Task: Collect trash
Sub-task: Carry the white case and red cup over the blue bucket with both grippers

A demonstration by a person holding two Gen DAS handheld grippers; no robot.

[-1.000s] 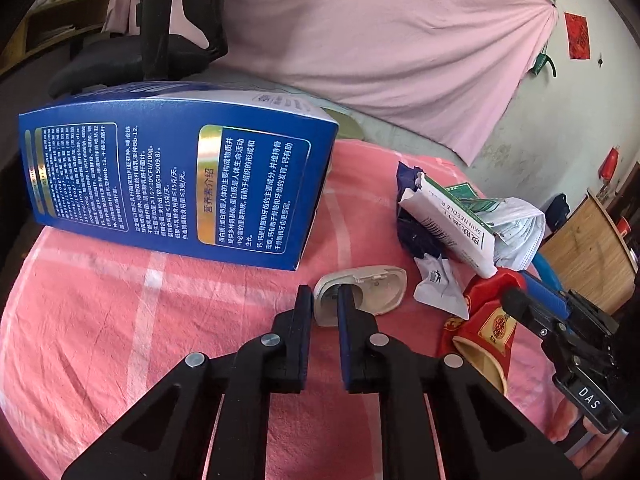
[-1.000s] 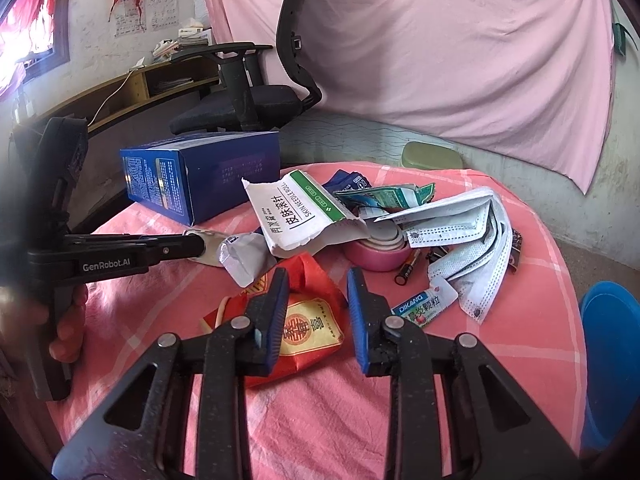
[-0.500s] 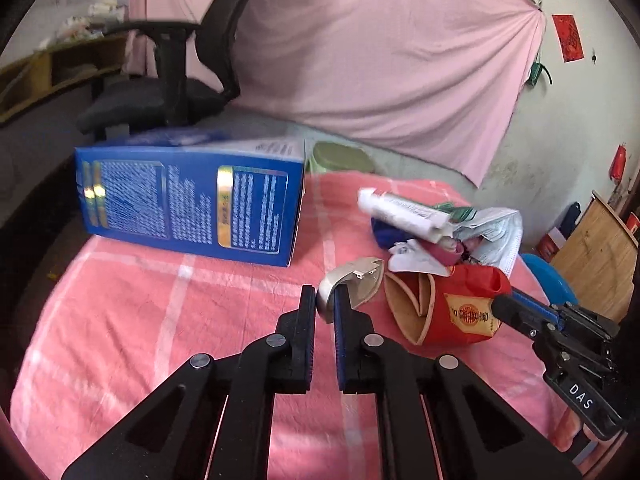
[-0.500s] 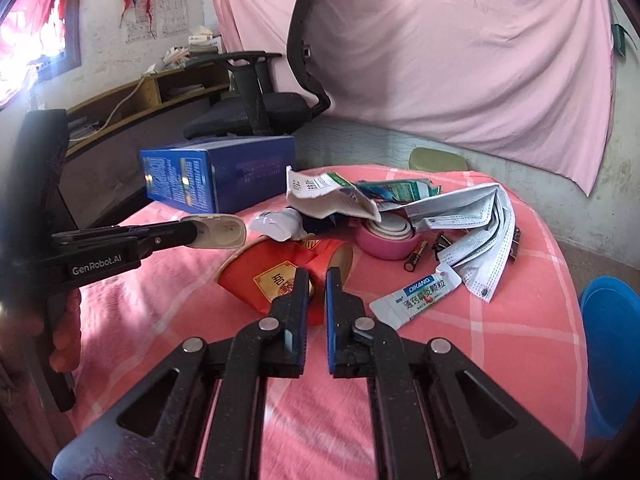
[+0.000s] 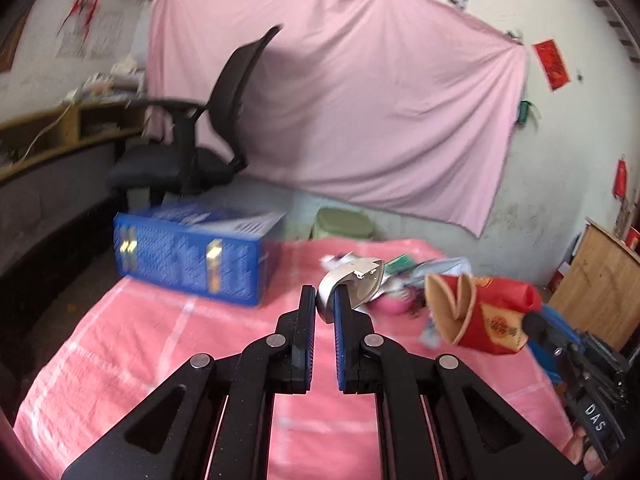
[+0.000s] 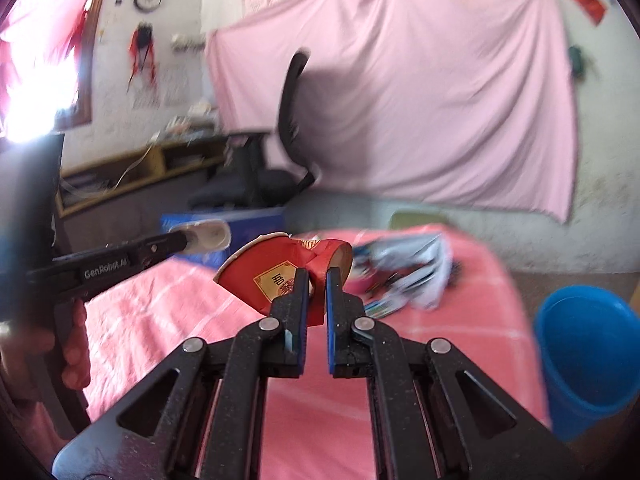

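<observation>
My left gripper (image 5: 323,300) is shut on a beige plastic shell (image 5: 354,283) and holds it up above the pink table (image 5: 160,344). It also shows in the right wrist view (image 6: 208,234). My right gripper (image 6: 317,280) is shut on a crushed red paper cup (image 6: 276,276), lifted off the table; the cup also shows at the right of the left wrist view (image 5: 488,312). A pile of trash (image 6: 404,272), with face masks and wrappers, lies on the far right part of the table.
A blue carton (image 5: 196,252) lies at the table's far left. A blue bucket (image 6: 588,356) stands on the floor right of the table. A black office chair (image 5: 192,160) and a green stool (image 5: 344,224) stand behind. A wooden cabinet (image 5: 600,280) is at right.
Both grippers have risen well above the table with their loads. The right gripper closed on the red cup a second ago and lifted it. The trash pile now lies lower in both views.
</observation>
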